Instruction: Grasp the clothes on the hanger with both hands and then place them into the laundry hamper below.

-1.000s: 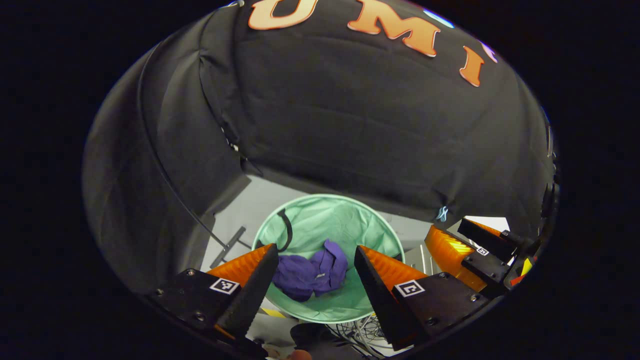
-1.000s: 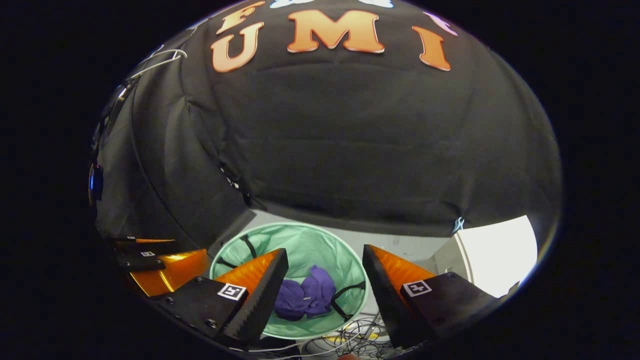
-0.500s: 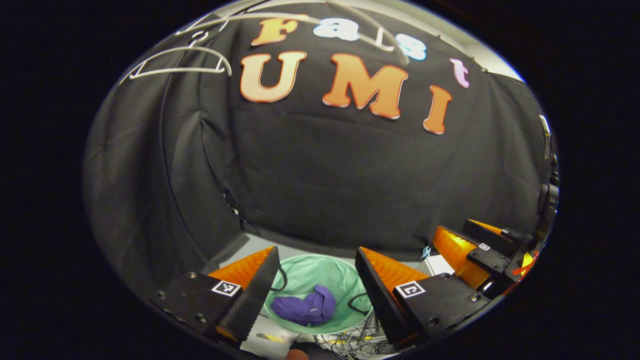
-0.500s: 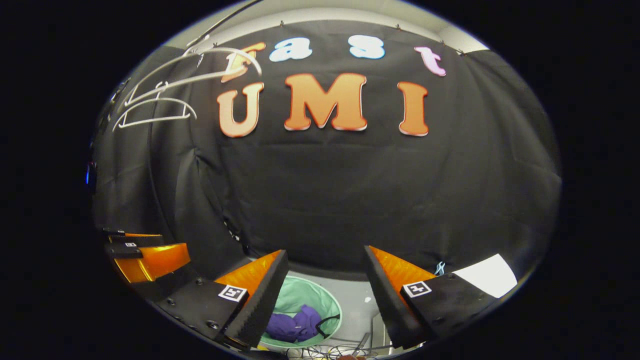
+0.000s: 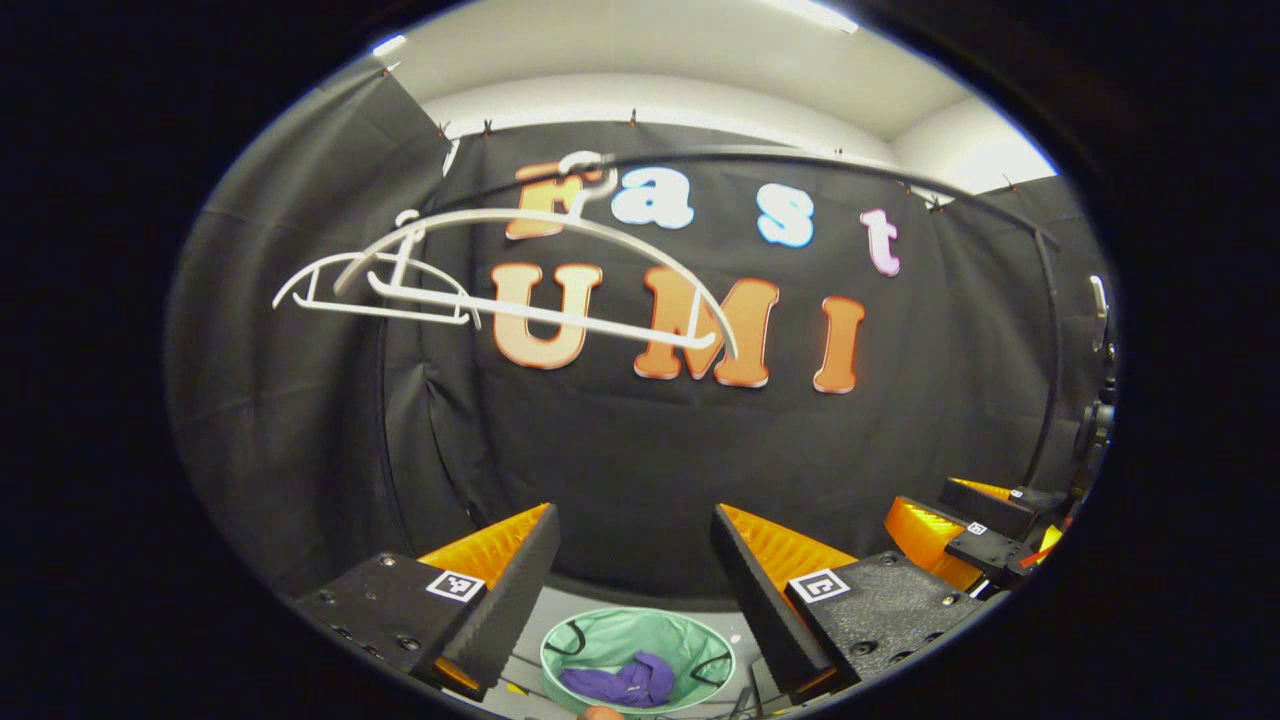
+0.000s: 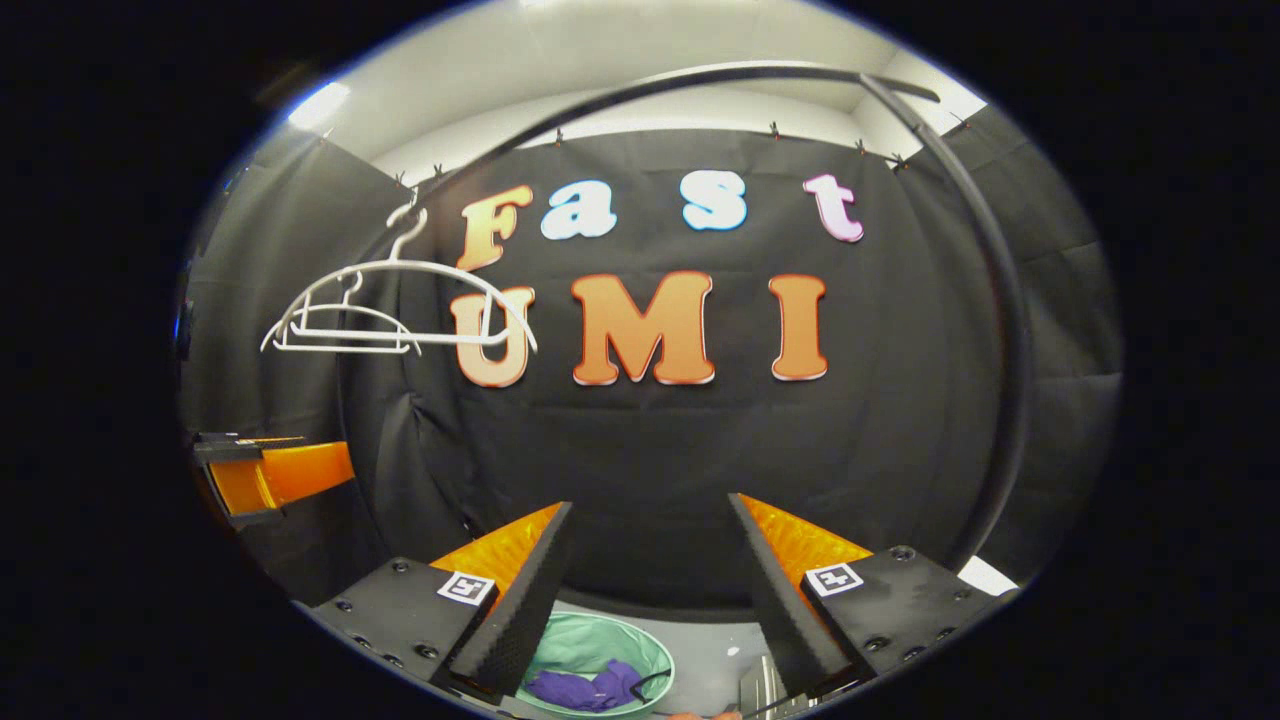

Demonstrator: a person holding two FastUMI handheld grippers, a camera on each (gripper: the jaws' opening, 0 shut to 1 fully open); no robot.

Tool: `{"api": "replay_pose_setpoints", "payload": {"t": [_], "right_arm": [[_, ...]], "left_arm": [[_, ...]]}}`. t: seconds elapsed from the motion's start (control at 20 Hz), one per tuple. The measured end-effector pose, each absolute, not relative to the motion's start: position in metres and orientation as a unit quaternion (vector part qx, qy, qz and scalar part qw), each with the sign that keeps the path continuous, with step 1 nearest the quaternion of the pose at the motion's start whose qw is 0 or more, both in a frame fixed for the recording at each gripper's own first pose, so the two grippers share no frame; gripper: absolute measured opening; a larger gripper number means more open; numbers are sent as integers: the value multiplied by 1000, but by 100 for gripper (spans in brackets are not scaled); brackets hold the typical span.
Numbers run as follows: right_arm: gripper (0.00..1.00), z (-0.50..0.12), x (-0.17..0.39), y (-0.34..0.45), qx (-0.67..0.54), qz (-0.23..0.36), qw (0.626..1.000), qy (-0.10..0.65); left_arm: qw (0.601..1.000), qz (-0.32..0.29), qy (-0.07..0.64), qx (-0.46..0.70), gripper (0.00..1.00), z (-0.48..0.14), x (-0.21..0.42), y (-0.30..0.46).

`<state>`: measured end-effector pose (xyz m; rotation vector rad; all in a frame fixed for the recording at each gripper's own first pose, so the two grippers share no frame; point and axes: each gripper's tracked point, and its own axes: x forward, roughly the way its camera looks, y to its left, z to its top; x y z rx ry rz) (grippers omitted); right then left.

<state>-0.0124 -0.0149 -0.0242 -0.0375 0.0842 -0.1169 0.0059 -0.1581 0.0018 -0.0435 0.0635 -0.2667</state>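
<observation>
A purple garment (image 5: 620, 684) lies crumpled in the round green laundry hamper (image 5: 600, 640) far below on the floor; the garment (image 6: 585, 688) and hamper (image 6: 590, 645) also sit low in the right gripper view. Two bare white hangers (image 5: 520, 290) hang from a black rail (image 5: 760, 158) at upper left, seen as well as hangers (image 6: 390, 310) in the right gripper view. My left gripper (image 5: 632, 528) stands open and holds nothing, high above the hamper. My right gripper (image 6: 650, 520) is open too, with nothing between its fingers. Each gripper appears at the edge of the other's view (image 5: 960, 530) (image 6: 270, 470).
The black rail (image 6: 985, 300) curves down as a pole on the right. Cables (image 5: 740, 705) lie on the grey floor beside the hamper. A white panel (image 6: 985, 575) stands low at the right.
Both grippers have risen and tilted upward, away from the hamper, which has shrunk toward the bottom of both views. The hangers and rail have come into view. The garment stays in the hamper.
</observation>
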Motion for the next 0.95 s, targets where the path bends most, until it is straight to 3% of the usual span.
{"api": "replay_pose_setpoints", "payload": {"t": [0.35, 0.95], "right_arm": [[89, 13, -34, -15, -23, -52, 998, 5], [89, 11, -36, -12, -8, -33, 999, -1]], "left_arm": [[994, -91, -49, -23, 92, 69, -25, -118], [997, -58, -45, -10, 92, 62, -23, -103]]}}
